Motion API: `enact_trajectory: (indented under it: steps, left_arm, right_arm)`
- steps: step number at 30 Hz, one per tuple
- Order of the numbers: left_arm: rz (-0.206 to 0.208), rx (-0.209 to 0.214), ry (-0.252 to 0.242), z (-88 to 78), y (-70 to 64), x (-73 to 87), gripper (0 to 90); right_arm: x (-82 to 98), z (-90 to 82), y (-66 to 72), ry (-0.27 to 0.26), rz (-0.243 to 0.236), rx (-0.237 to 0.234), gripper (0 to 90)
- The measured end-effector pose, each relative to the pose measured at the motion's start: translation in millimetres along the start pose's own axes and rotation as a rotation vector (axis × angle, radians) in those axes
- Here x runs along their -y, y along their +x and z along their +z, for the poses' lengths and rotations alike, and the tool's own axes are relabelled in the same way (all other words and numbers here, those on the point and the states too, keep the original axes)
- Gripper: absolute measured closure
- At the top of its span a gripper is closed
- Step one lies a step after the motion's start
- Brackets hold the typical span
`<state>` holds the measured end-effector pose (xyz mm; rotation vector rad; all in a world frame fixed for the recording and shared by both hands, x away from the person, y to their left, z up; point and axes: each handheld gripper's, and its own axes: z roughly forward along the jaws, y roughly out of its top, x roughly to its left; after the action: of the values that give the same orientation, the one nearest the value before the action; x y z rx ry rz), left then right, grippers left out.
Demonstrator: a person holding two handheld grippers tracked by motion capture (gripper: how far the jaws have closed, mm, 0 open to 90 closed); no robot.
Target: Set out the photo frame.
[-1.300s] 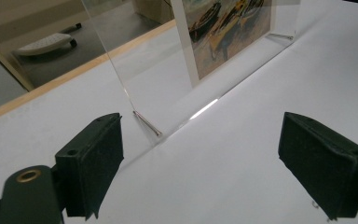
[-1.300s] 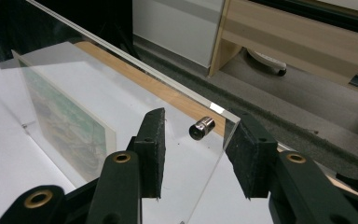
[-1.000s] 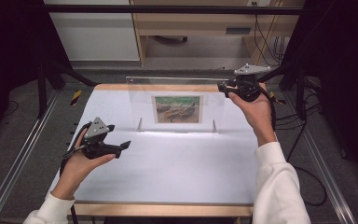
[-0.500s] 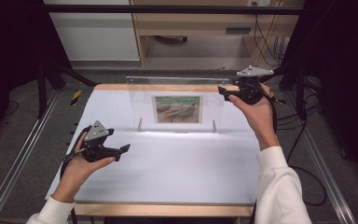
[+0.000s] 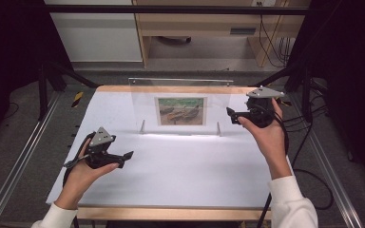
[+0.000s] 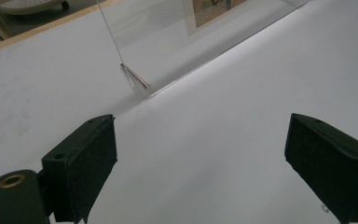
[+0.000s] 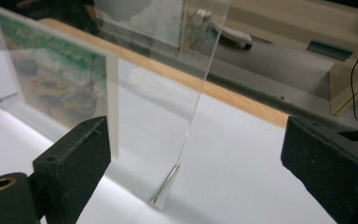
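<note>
Here, clear acrylic frame [image 5: 180, 107] with boat picture [image 5: 181, 111] stood upright near desk [image 5: 180, 175] far edge, on thin wire feet. Judged light, stiff, slippery, scratch-prone; best pinched at side edges. Right gripper [image 5: 233, 115] just opened wide beside right edge, empty. Left gripper [image 5: 126, 159] wide, empty, near left edge.

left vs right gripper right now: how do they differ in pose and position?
The left gripper sits low over the near part of the white table, apart from the clear picture frame. The right gripper is raised beside the frame's right edge, jaws just opened. Both are open and empty.
</note>
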<state>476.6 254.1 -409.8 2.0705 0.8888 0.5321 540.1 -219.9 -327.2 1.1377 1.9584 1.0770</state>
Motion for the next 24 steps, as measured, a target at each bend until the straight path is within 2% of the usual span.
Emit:
enact_trajectory:
  steps: [3,8,18,24]
  left_arm:
    - [0.009,-0.005,0.015,-0.9,-1.9,2.5,8.5]
    - [-0.014,0.006,0.029,1.3,-2.5,10.2,8.5]
    - [-0.031,-0.019,0.061,1.1,3.3,21.6,8.4]
    - [-0.032,-0.035,0.069,0.4,6.1,26.8,8.3]
  right_arm:
    - [8.7,-7.1,7.1,0.013,-0.016,0.003,8.1]
    - [25.3,-17.0,15.5,0.022,-0.027,-0.003,7.5]
    - [62.8,-25.2,22.6,0.073,0.000,-0.010,6.9]
    - [84.1,-29.6,21.6,0.087,0.018,-0.007,7.0]
